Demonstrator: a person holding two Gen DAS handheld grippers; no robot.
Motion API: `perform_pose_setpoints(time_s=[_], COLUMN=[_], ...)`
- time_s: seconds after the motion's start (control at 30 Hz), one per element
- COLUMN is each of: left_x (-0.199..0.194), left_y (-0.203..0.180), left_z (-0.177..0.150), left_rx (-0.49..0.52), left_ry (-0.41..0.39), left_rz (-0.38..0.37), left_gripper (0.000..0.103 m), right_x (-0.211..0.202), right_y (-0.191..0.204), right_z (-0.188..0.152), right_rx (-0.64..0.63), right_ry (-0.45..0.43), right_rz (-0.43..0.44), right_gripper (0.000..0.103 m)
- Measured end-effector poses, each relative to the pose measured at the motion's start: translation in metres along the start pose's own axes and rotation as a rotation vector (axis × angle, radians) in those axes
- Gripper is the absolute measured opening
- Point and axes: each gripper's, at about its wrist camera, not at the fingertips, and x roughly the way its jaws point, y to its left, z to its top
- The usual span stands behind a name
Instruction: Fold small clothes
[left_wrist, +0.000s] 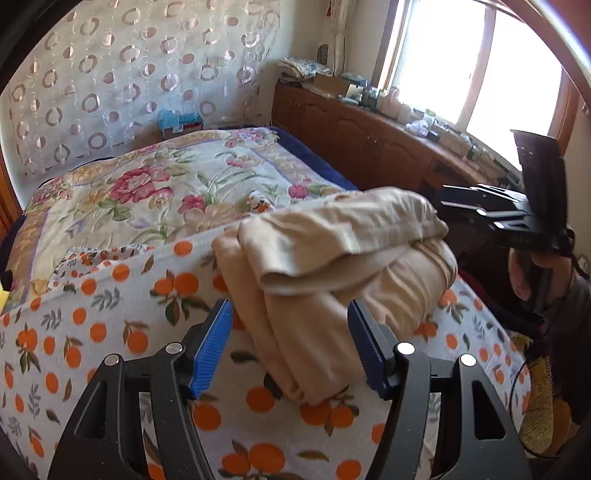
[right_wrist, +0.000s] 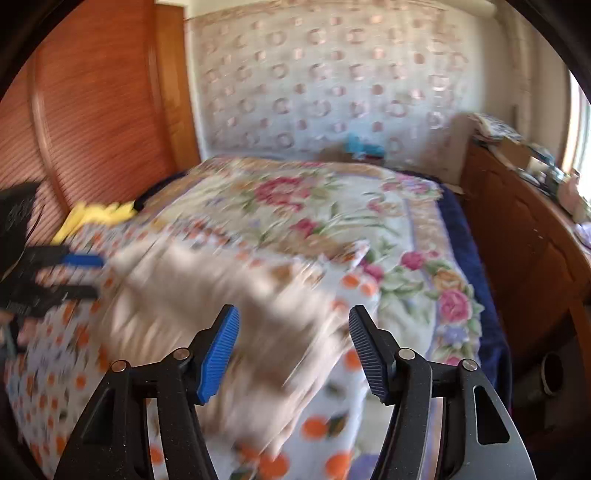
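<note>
A beige garment (left_wrist: 332, 258) lies folded in a loose bundle on the orange-print sheet (left_wrist: 110, 332) of the bed. My left gripper (left_wrist: 290, 339) hovers over its near end with blue pads (left_wrist: 212, 343) spread wide, clear of the cloth. In the blurred right wrist view the same beige garment (right_wrist: 207, 295) lies ahead of my right gripper (right_wrist: 293, 350), whose pads (right_wrist: 218, 350) also stand apart with nothing pinched. The right gripper (left_wrist: 506, 218) shows at the right in the left wrist view, held by a hand. The left gripper (right_wrist: 77, 273) shows at the left edge of the right wrist view.
A floral quilt (left_wrist: 166, 184) covers the far part of the bed. A wooden cabinet (left_wrist: 369, 140) with clutter runs along the window side. A wooden headboard (right_wrist: 92, 110) stands at the left, with a yellow cloth (right_wrist: 96, 214) beside it. A patterned curtain (left_wrist: 129, 74) hangs behind.
</note>
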Motion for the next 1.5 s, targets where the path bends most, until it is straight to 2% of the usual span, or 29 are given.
perform_pose_setpoints(time_s=[0.17, 0.3, 0.5, 0.63, 0.73, 0.87, 1.0, 1.13, 1.23, 1.33, 1.4, 1.5], left_x=[0.021, 0.051, 0.068, 0.076, 0.08, 0.07, 0.058, 0.065, 0.08, 0.089, 0.09, 0.09], left_y=[-0.008, -0.002, 0.022, 0.04, 0.05, 0.049, 0.04, 0.027, 0.022, 0.03, 0.033, 0.028], left_z=[0.003, 0.02, 0.052, 0.072, 0.076, 0.067, 0.051, 0.046, 0.042, 0.035, 0.032, 0.03], left_rx=[0.039, 0.059, 0.018, -0.029, -0.057, -0.077, -0.096, -0.106, -0.087, -0.13, -0.155, -0.139], left_ry=[0.04, 0.065, 0.018, -0.015, -0.01, -0.015, -0.007, 0.032, 0.073, 0.103, 0.1, 0.093], left_rz=[0.028, 0.095, 0.157, 0.198, 0.231, 0.177, 0.108, 0.055, 0.085, 0.074, 0.056, 0.071], left_gripper=[0.065, 0.065, 0.065, 0.065, 0.065, 0.066, 0.066, 0.066, 0.066, 0.066, 0.067, 0.069], right_x=[0.006, 0.028, 0.064, 0.083, 0.078, 0.054, 0.038, 0.048, 0.067, 0.077, 0.079, 0.083], right_y=[0.022, 0.008, -0.012, -0.025, -0.032, -0.026, -0.013, 0.001, -0.008, -0.016, -0.014, -0.017], right_z=[-0.024, -0.002, 0.047, 0.056, 0.05, 0.036, 0.01, -0.007, -0.01, -0.009, -0.004, 0.003], right_rx=[-0.076, -0.075, -0.043, 0.003, 0.057, 0.078, 0.129, 0.135, 0.182, 0.224, 0.235, 0.22], right_ry=[0.079, 0.101, 0.1, 0.091, 0.086, 0.067, 0.092, 0.142, 0.178, 0.202, 0.201, 0.191], right_rz=[-0.034, -0.088, -0.128, -0.161, -0.167, -0.084, 0.036, 0.032, 0.007, 0.004, 0.019, 0.011], right_gripper=[0.065, 0.065, 0.065, 0.065, 0.065, 0.065, 0.067, 0.07, 0.071, 0.075, 0.075, 0.075])
